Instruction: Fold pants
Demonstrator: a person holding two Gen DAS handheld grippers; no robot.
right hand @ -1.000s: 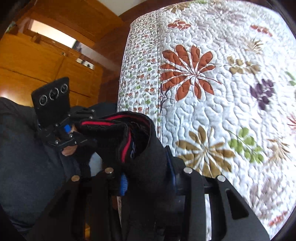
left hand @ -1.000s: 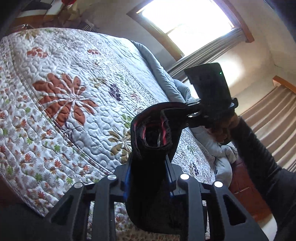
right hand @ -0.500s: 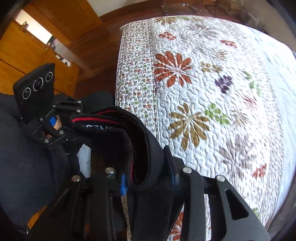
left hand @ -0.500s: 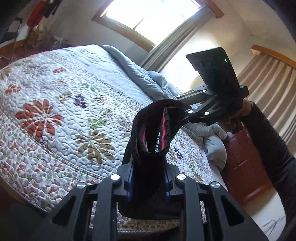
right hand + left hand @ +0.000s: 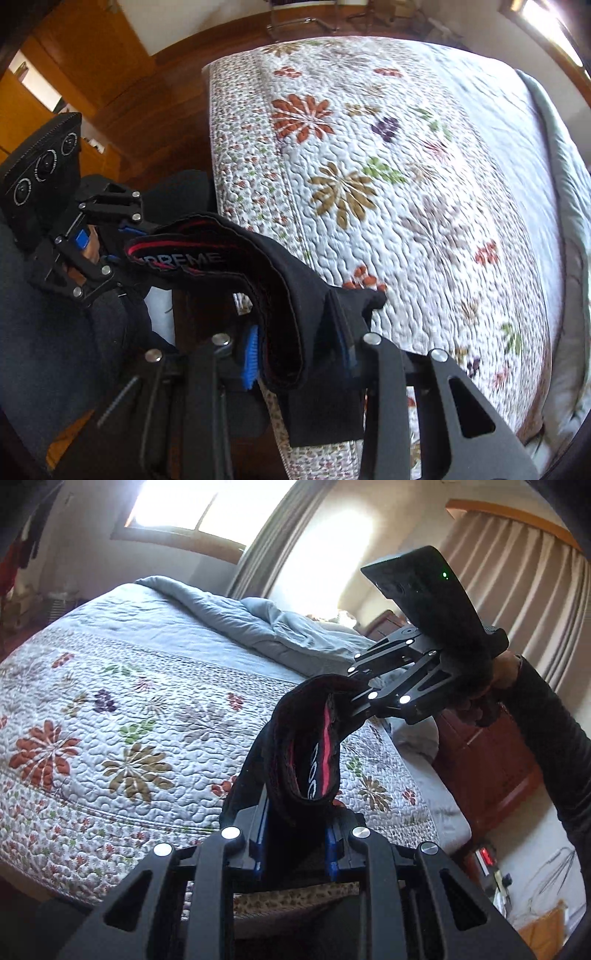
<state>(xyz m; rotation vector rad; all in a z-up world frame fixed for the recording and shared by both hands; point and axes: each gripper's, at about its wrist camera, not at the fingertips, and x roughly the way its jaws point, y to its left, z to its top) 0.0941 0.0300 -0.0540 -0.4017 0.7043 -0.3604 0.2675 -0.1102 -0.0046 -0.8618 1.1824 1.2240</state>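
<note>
1. Leftmost, the wide bed (image 5: 110,686) under a white quilted cover with rust, olive and purple flowers (image 5: 369,166) fills most of both views; nothing lies on the patterned part.
2. Across its far side, a crumpled grey-blue duvet (image 5: 229,616) is heaped below the bright window (image 5: 184,506).
3. Nearer, the left tongs (image 5: 293,834) are clamped narrow on the waistband of the black pants with a red inner stripe (image 5: 310,753), which hang in the air above the bed's near edge.
4. From there the waistband stretches up and right to the right tongs (image 5: 354,698), also pinched narrow on that fabric; the right wrist view shows the cloth squeezed between blue pads (image 5: 251,354).
5. Rightmost, a dark sleeve (image 5: 546,738), beige pleated curtains (image 5: 517,576) and a reddish wooden cabinet (image 5: 491,768) stand beside the bed.
</note>
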